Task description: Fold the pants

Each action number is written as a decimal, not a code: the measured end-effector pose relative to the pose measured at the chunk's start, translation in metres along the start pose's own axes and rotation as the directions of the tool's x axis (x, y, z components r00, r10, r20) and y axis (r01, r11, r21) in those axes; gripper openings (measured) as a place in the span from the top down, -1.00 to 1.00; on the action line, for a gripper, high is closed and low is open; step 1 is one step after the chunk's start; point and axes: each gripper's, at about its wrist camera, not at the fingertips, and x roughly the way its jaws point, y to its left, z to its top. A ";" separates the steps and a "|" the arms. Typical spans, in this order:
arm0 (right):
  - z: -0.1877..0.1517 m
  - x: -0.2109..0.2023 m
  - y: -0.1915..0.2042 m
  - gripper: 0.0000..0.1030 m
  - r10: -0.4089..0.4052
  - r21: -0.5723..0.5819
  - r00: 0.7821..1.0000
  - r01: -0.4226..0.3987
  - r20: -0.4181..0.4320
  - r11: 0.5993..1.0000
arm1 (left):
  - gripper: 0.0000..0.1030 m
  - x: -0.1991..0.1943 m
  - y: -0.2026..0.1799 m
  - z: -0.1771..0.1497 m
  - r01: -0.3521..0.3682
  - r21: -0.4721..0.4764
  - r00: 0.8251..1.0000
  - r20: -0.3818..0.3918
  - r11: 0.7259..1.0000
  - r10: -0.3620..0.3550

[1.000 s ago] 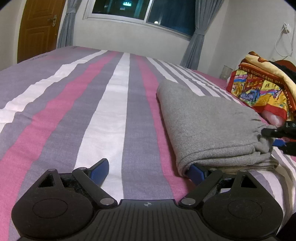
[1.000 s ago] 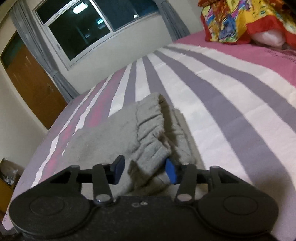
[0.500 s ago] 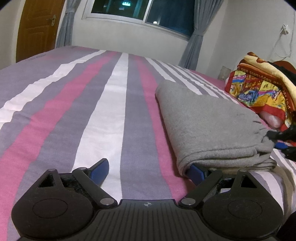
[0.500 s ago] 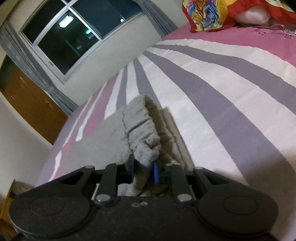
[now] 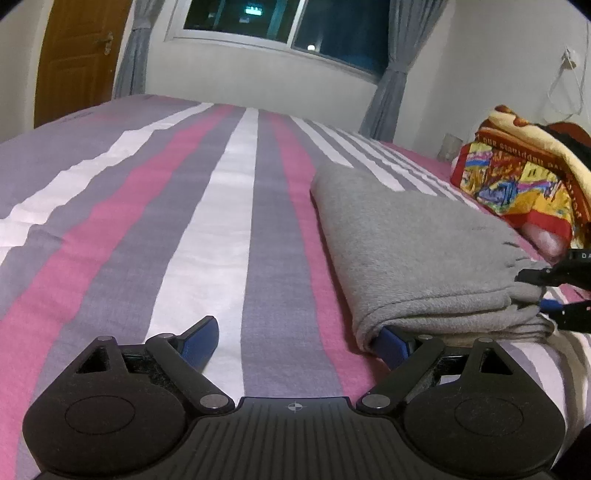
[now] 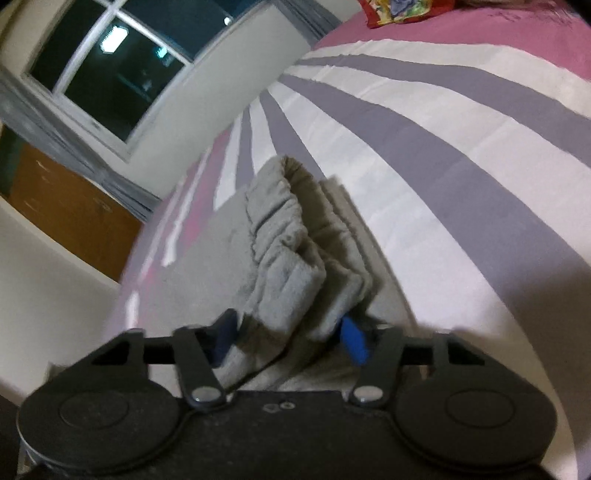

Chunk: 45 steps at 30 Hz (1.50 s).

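Observation:
Grey folded pants (image 5: 417, 254) lie on the striped bed, to the right in the left wrist view. My left gripper (image 5: 295, 336) is open, low over the bed; its right finger touches the near folded corner. My right gripper (image 6: 291, 332) shows its jaws parted around the bunched waistband end of the pants (image 6: 284, 266), with cloth between the blue pads. It also shows in the left wrist view (image 5: 550, 291) at the pants' right end.
The striped pink, grey and white bedsheet (image 5: 147, 229) spreads left and far. A bright red and yellow blanket pile (image 5: 517, 184) sits at the right by the wall. A window with curtains (image 5: 288, 26) and a wooden door (image 5: 77, 59) stand beyond the bed.
My right gripper closed on the waistband half a second ago and now stands wider again, tilted and moved along the cloth. My left gripper has hardly moved.

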 end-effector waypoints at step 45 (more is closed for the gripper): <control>0.045 0.058 0.025 -0.82 -0.211 -0.460 0.976 0.165 -0.051 0.873 | -0.80 0.128 -0.012 0.098 0.119 0.010 0.968 -0.226 0.993 -0.113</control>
